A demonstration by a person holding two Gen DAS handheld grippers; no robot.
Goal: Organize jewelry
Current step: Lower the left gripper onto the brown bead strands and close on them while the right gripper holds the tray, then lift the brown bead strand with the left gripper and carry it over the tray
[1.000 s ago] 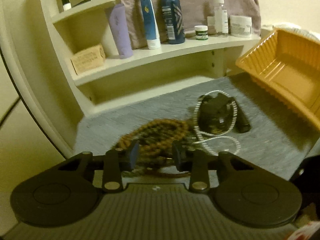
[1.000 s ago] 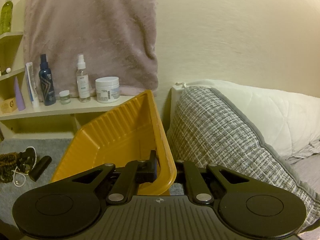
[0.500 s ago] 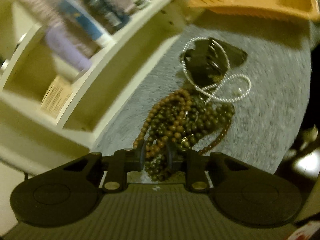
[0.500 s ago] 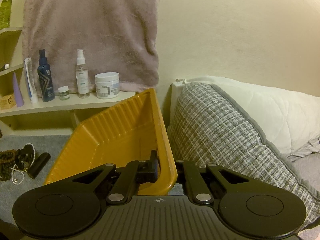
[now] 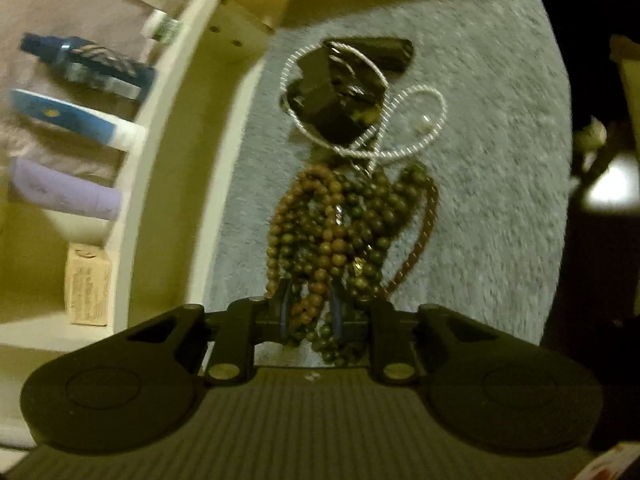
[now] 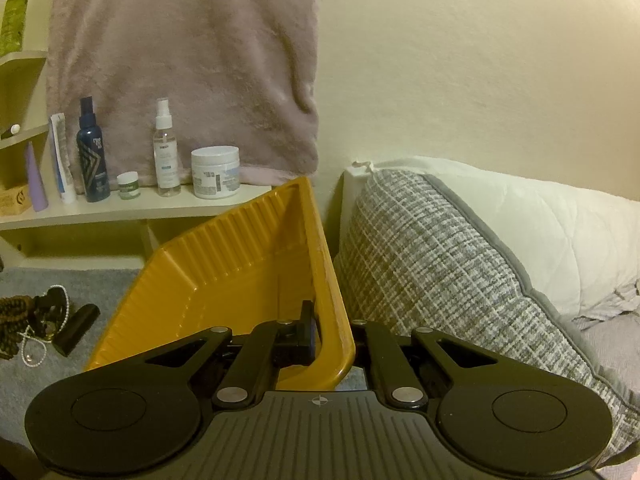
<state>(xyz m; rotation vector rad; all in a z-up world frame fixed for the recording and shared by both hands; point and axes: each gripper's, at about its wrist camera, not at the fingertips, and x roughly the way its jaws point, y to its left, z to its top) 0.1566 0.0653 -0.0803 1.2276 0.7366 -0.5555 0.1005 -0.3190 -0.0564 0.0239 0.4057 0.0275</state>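
**A:** Left wrist view first. The left claw (image 5: 310, 316) is closing on the near end of the wooden bead strands (image 5: 336, 232), a few beads already sitting between the pads. That pile lies on the grey carpet (image 5: 480, 160) just beside the shelf unit (image 5: 168, 160). My guess: light, totally floppy, tangled, so lifting one loop probably drags the rest. Pinching a thick bunch where it's closing now seems smarter than a single strand.

**B:** And the pearl-ish chain (image 5: 400, 128)?

**A:** Loops around a dark boxy thing (image 5: 336, 96) at the far end, touching the beads. Could snag and come along. Thin and likely slippery, so I'd take it separately.

**B:** Right wrist view?

**A:** Right claw (image 6: 334, 340) is clamped tight on the rim of the yellow tray (image 6: 224, 280), holding it tipped up next to a checked cushion (image 6: 440, 272). Stiff plastic, easy grip. This view shows the tray's ribbed inside with nothing in it; the left view catches only an orange corner. The jewelry heap (image 6: 24, 320) is tiny here at the left edge, and the left claw isn't visible at all.
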